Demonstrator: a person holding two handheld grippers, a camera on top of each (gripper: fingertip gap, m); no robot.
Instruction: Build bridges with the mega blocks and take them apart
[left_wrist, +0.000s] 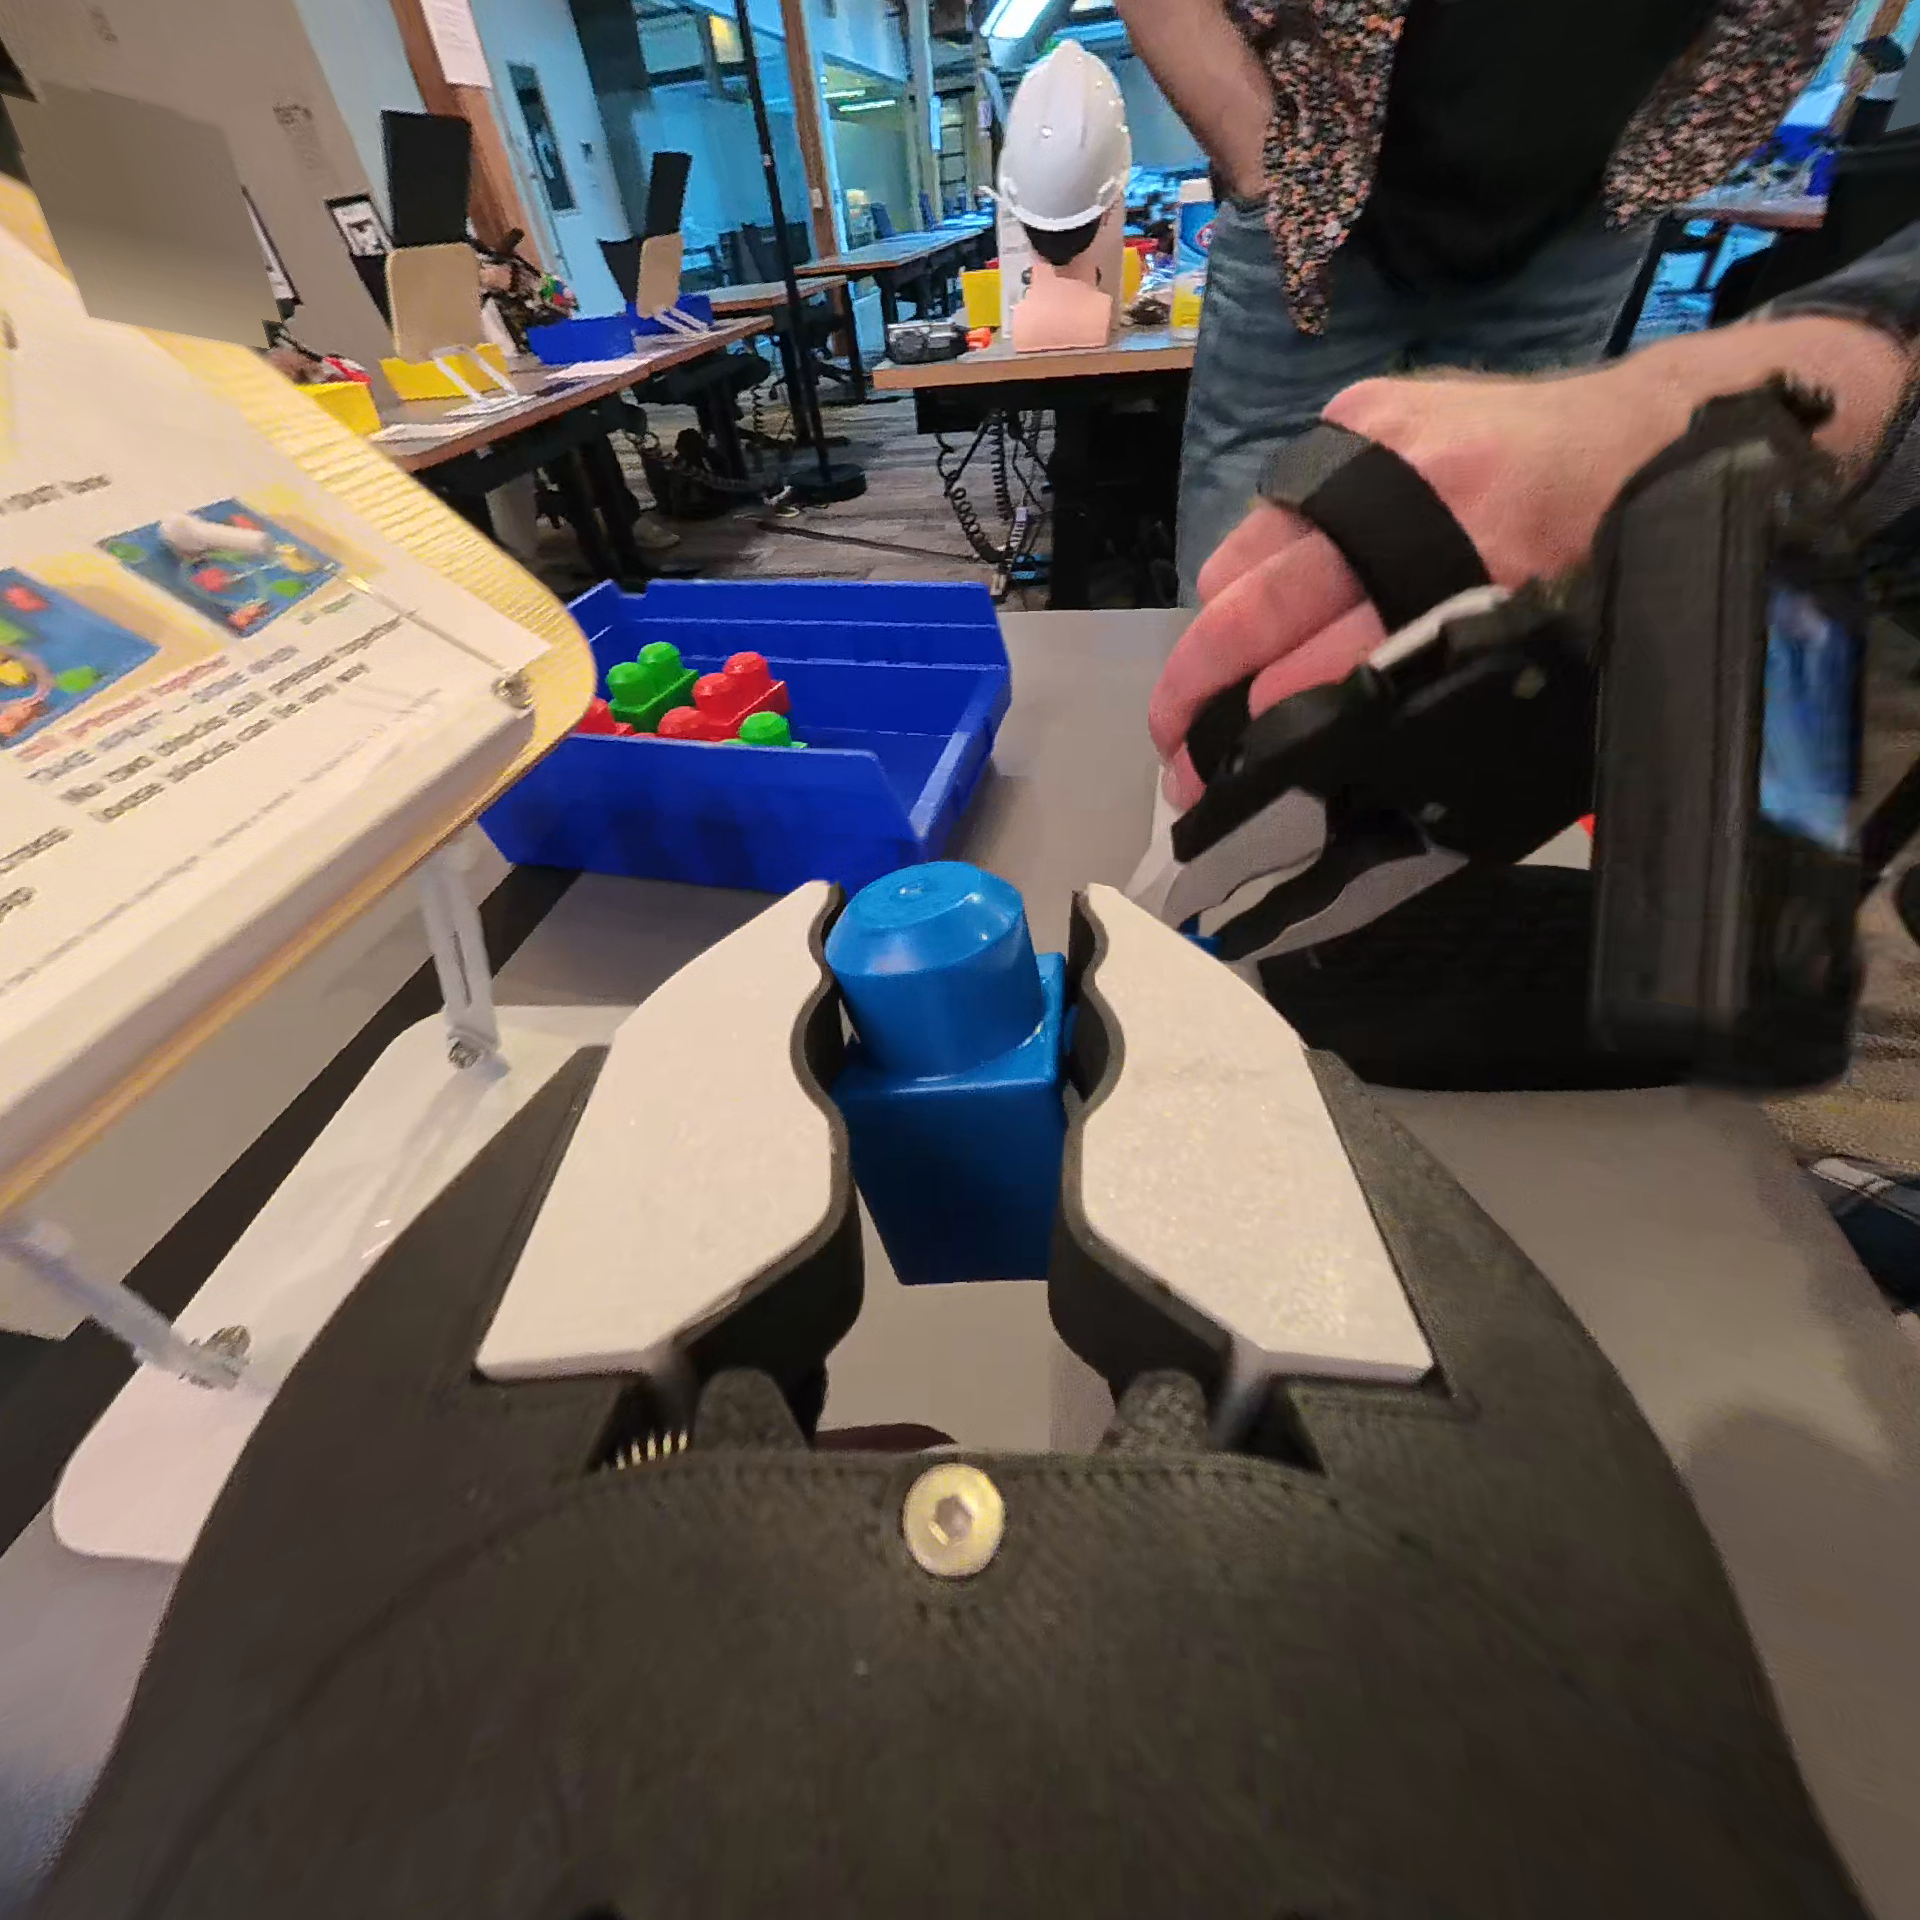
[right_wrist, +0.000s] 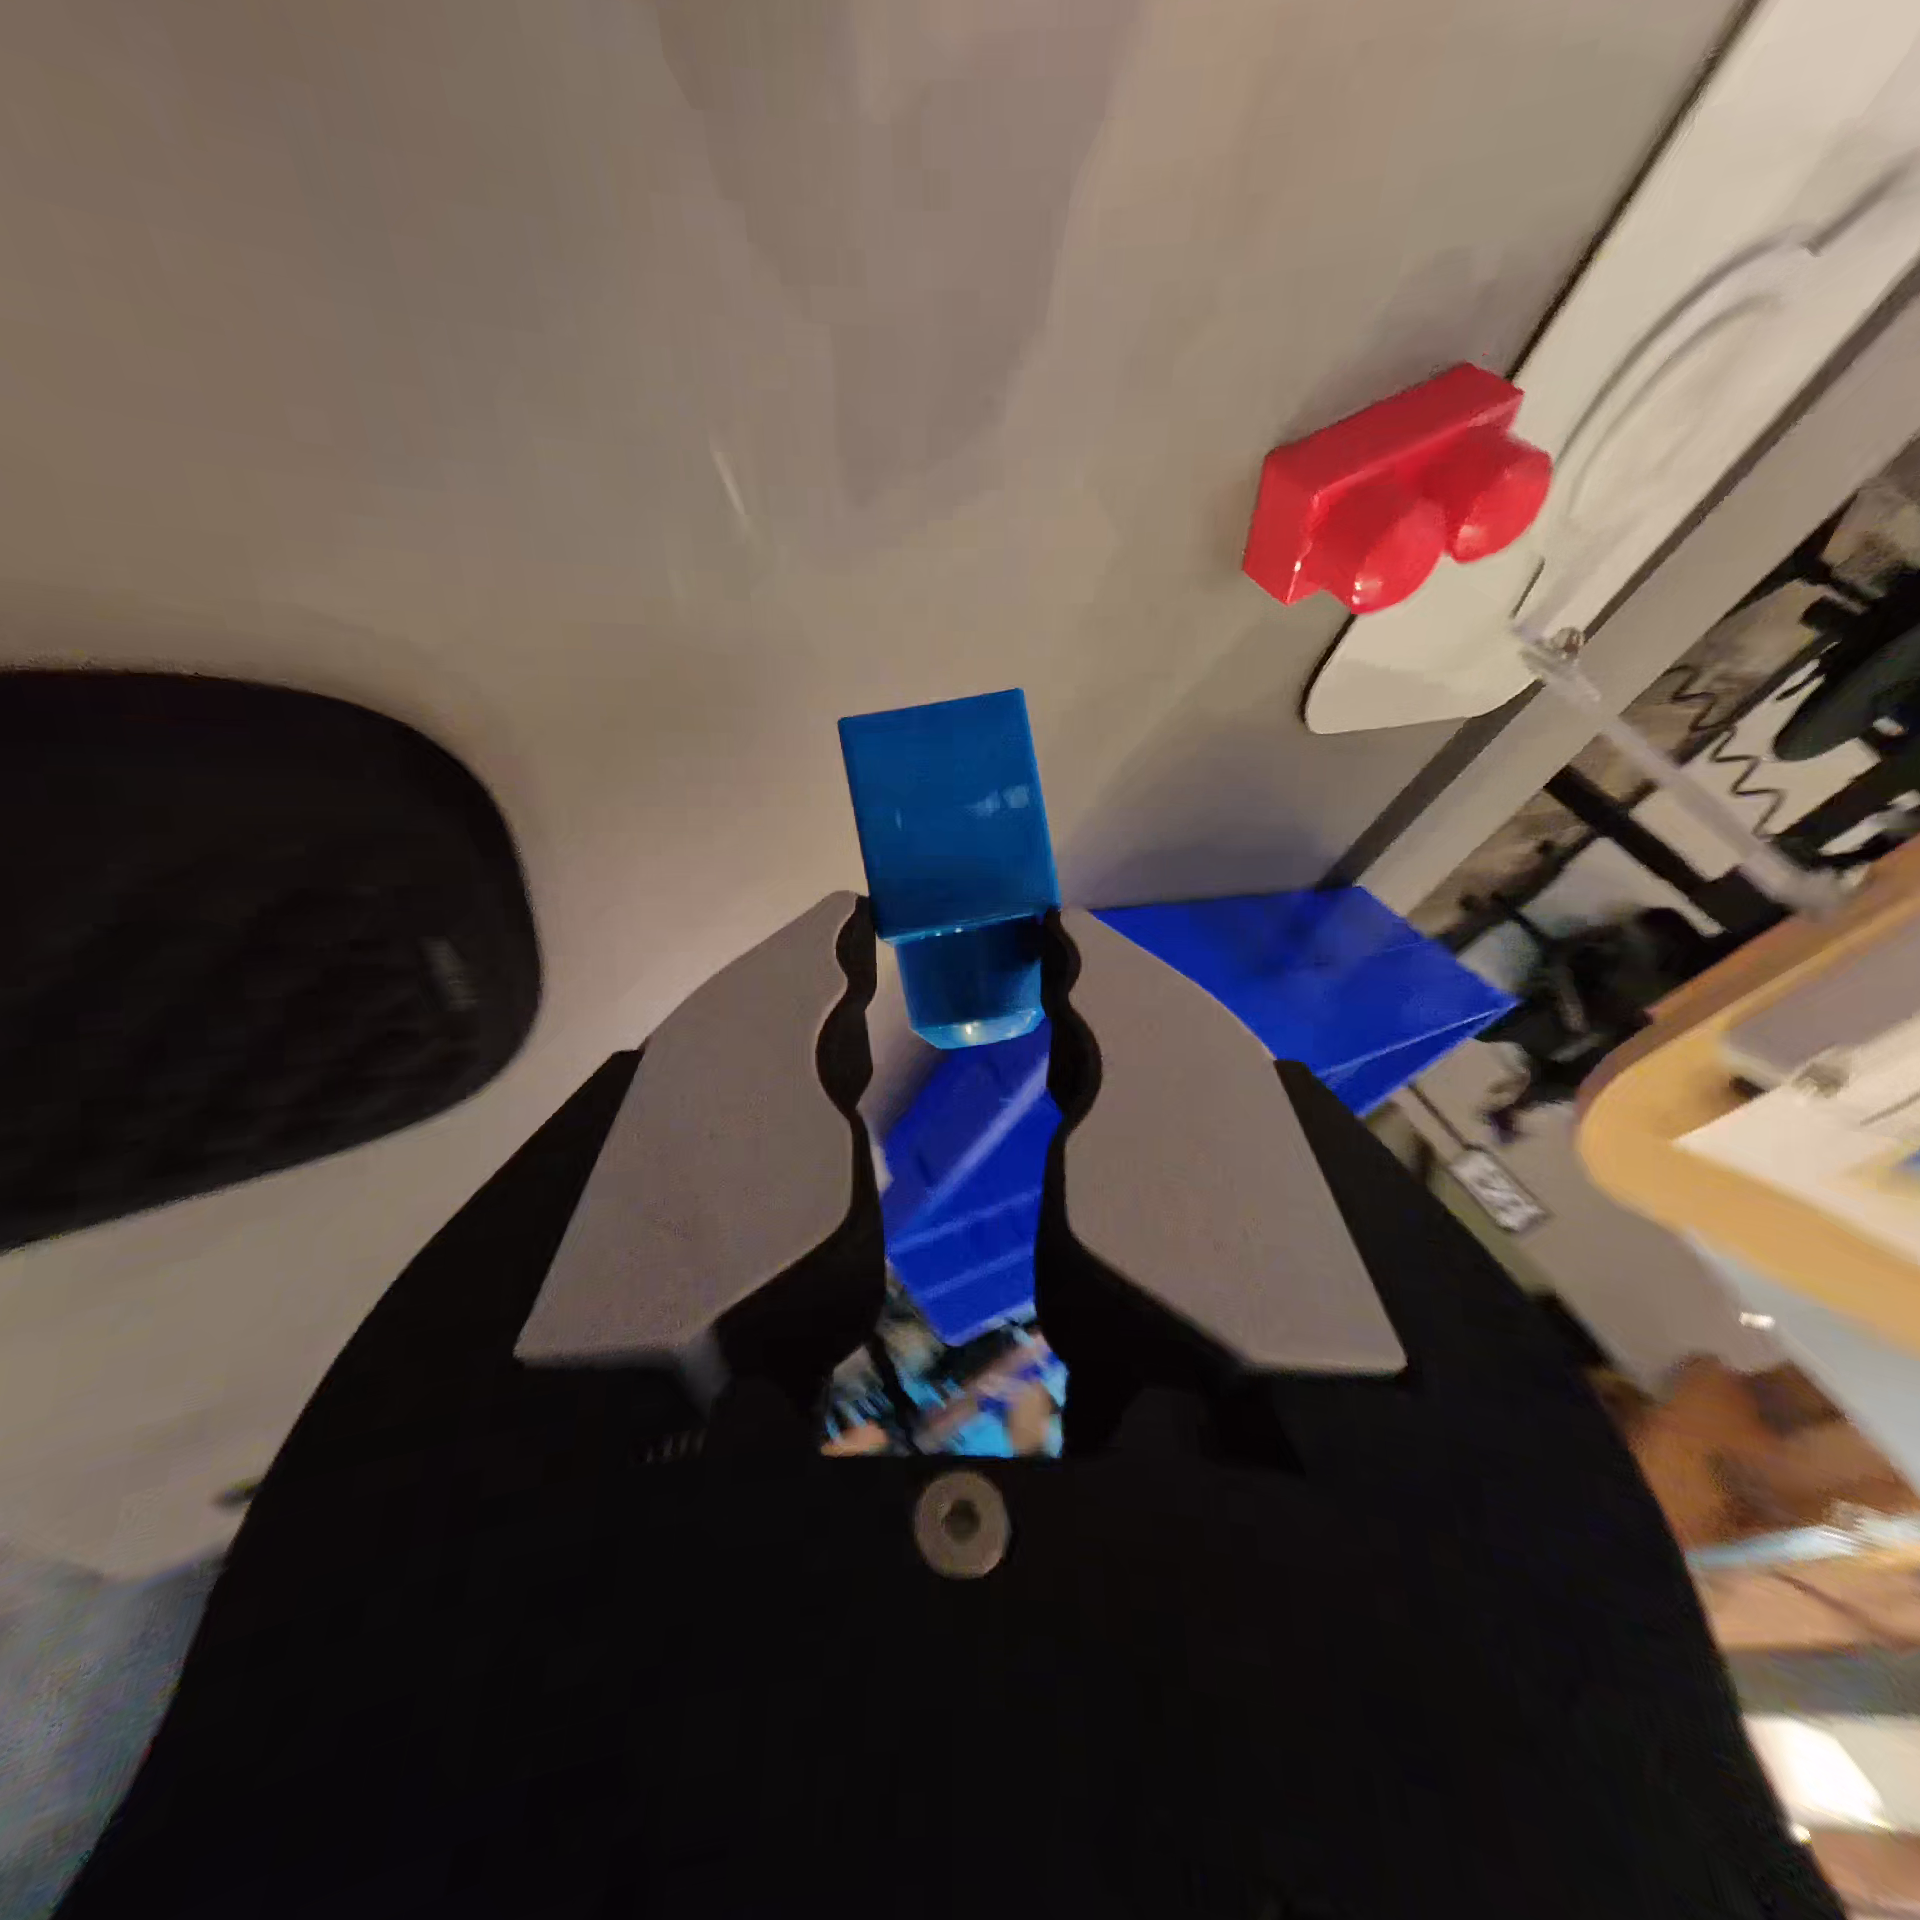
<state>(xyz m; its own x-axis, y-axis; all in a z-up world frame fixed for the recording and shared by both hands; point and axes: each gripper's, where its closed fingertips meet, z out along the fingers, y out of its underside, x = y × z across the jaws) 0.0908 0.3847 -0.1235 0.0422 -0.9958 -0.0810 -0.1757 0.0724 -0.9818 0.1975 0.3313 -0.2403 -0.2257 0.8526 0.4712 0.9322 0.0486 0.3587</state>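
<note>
A slip is judged the main risk. The left hand-held gripper (left_wrist: 951, 904) is pinched on a blue single-stud block (left_wrist: 951, 1091), pads on the body sides, block well above the counter (left_wrist: 1049, 686). The right hand-held gripper (right_wrist: 956, 935) is clamped only on the round stud of a second blue block (right_wrist: 951, 800), body sticking out past the tips; the stud is smooth, so the block could twist or drop if pressed onto another w/ any offset.

Blue bin (left_wrist: 748, 800), far left, w/ red and green blocks, is shown best in the left wrist view, plus the person's hand (left_wrist: 1382, 540). Only the right wrist view shows the loose red block (right_wrist: 1392, 488) on the counter, far right.
</note>
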